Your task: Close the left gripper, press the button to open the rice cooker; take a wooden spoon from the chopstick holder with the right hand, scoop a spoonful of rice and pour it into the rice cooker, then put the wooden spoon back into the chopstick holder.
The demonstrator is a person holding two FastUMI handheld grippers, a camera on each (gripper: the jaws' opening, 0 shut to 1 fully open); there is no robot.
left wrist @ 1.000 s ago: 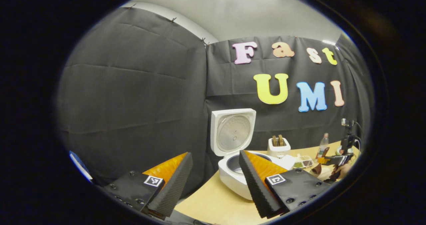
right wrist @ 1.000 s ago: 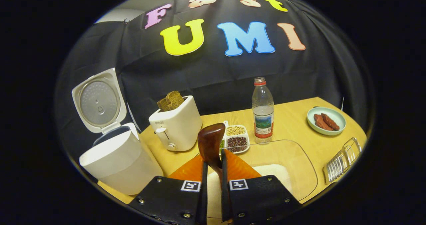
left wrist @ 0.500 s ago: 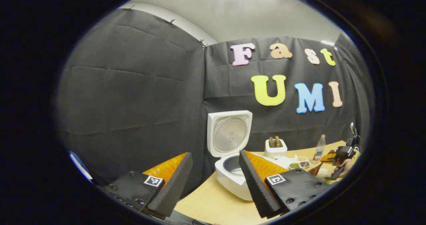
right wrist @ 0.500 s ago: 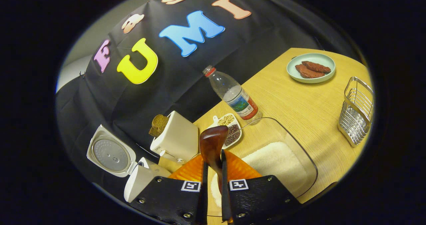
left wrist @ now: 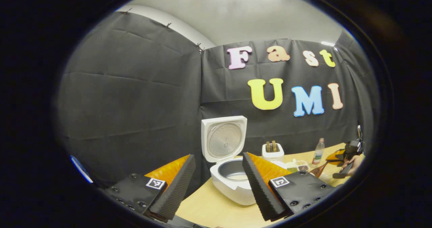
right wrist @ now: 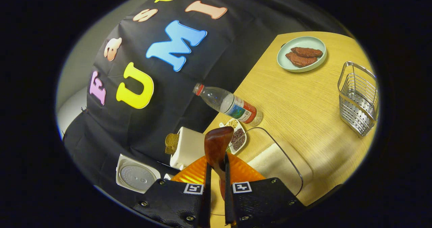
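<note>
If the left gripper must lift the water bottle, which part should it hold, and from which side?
Probably the water bottle body just below the shoulder, from the open table side. It stands upright; the divided dish sits near its base, so the left gripper should stay above that.

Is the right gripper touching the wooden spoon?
Touching. The right gripper view shows the right gripper with both fingers pressed against the wooden spoon handle.

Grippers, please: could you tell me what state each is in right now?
Left gripper: open, holding nothing.
Right gripper: shut on the wooden spoon.
</note>
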